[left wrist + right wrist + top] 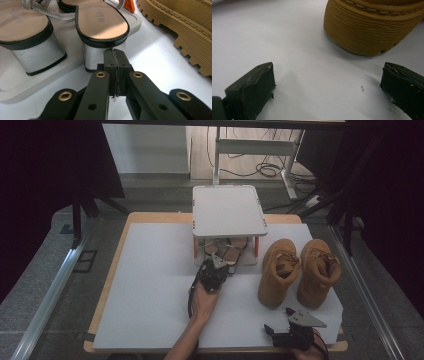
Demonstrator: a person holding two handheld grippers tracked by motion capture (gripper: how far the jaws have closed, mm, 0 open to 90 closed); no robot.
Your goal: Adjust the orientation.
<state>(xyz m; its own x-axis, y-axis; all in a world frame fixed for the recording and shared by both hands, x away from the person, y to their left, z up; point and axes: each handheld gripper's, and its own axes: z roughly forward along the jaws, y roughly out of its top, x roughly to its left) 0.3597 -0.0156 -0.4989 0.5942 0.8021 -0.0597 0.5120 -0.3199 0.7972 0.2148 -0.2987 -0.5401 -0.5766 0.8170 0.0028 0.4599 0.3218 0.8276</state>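
A: Where are we w/ the shoes?

B: Early, I'd say. Left gripper (114, 56) is at the heel of one sandal (100, 22), jaws pressed flat together w/ nothing between them, tips right at the silver block heel. Touching or just short, can't tell. No grip on it yet.

A: And the sandals, where?

B: Both on the bottom tray of the small rack (229, 210), under its white top shelf. Second sandal (23, 32) sits just beside the first, heels toward the person.

A: Right side?

B: Right gripper (282, 320) rests low at the near table edge, jaws wide apart, nothing in them. Through its own camera the toe of a boot (372, 27) is close ahead, not touched.

A: So what's left?

B: Basically all of it, by my read. Sandals look unmoved in the rack, and the jaws would have to open before anything gets picked up.

A: Anything in the way?

B: The two boots (299, 270) stand upright just right of the rack, near boot's lugged sole close to the left gripper. Orange rack leg (128, 5) is by the sandal too, & the top shelf overhangs, so pulling out low looks like the only way. Rest of the white board (155, 285) is free.
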